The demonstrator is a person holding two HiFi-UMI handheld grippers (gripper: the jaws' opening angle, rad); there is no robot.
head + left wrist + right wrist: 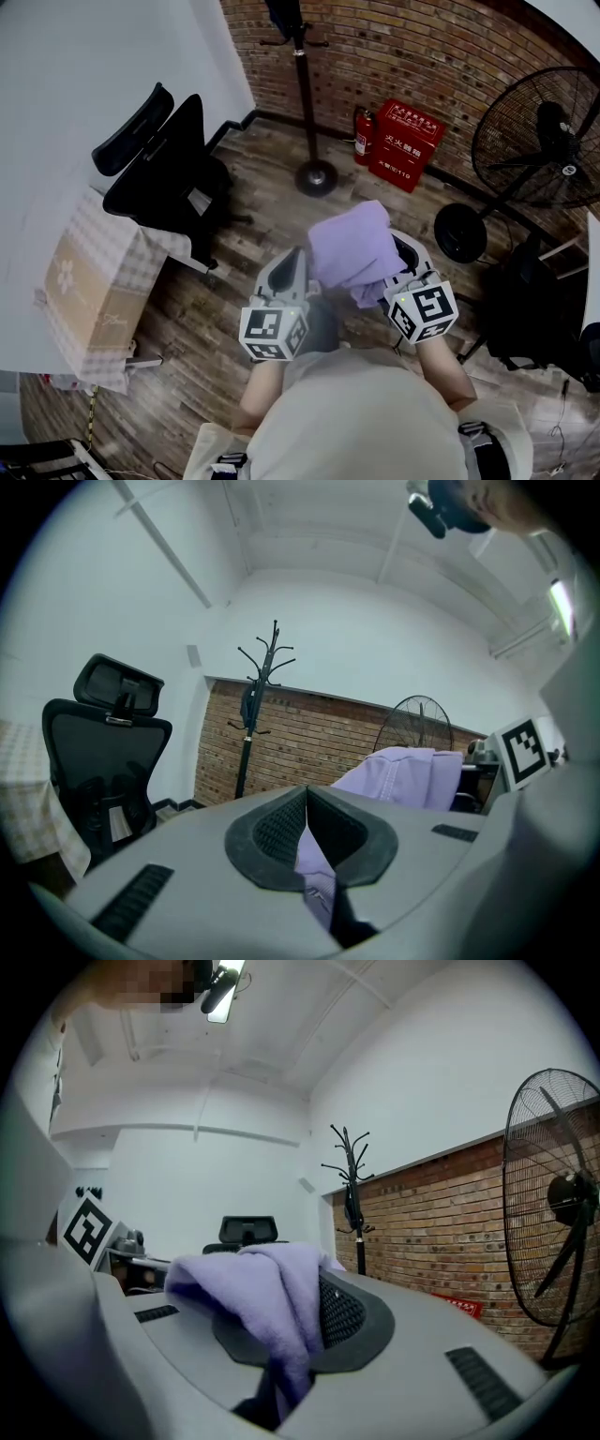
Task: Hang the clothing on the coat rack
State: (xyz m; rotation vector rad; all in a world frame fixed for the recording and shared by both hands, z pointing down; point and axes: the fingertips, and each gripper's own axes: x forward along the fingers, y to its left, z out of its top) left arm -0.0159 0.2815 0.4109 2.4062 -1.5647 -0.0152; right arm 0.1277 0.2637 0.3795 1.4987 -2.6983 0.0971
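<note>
A lilac garment (352, 246) hangs bunched between my two grippers above the wooden floor. My left gripper (292, 265) is shut on an edge of it; in the left gripper view the thin lilac cloth (309, 855) is pinched between the black pads. My right gripper (405, 253) is shut on a thicker fold, which drapes over its left jaw (281, 1321). The dark coat rack (306, 89) stands ahead by the brick wall, with a dark item on its top hooks (249, 705). It is also in the right gripper view (352, 1199).
A black office chair (173, 173) stands at the left beside a table with a checked cloth (89, 281). A red box (406, 141) and a fire extinguisher (362, 136) sit by the wall. A large black floor fan (534, 150) stands at the right.
</note>
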